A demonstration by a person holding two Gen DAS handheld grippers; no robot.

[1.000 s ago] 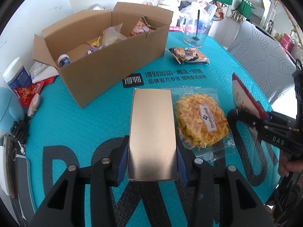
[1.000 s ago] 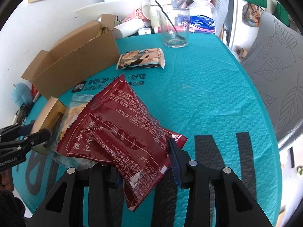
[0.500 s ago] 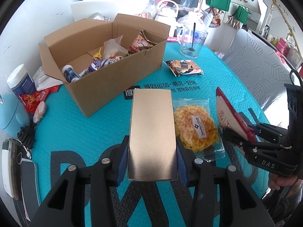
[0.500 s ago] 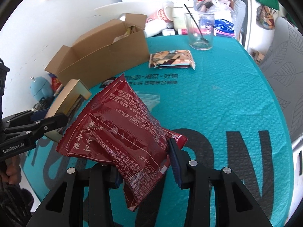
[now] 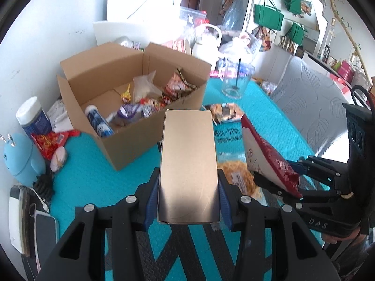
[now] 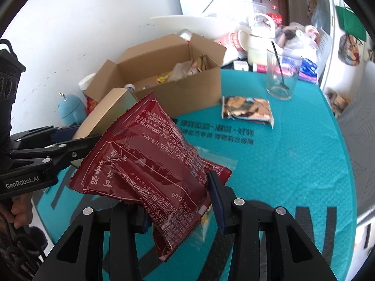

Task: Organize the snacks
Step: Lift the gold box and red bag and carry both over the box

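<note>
Both my grippers have lifted since the earlier frames, so the teal table (image 5: pixel 89 178) now lies lower and farther below, and the cardboard box (image 5: pixel 131 93) sits nearer the middle of the left wrist view with its contents plainly showing. I see my left gripper (image 5: pixel 187 201) pinching the gold carton (image 5: pixel 188 164) by its long sides at the lower centre of that frame, the carton held clear of the table. My right gripper (image 6: pixel 180 210) is clamped on the red snack packet (image 6: pixel 150 161), which fills the centre left of the right wrist view and hangs above the table. A clear bag of yellow crisps (image 5: pixel 236 175) lies on the table, partly hidden behind the carton, and a brown snack pack (image 6: pixel 247 110) lies flat at upper right beside the glass (image 6: pixel 281 75)
</note>
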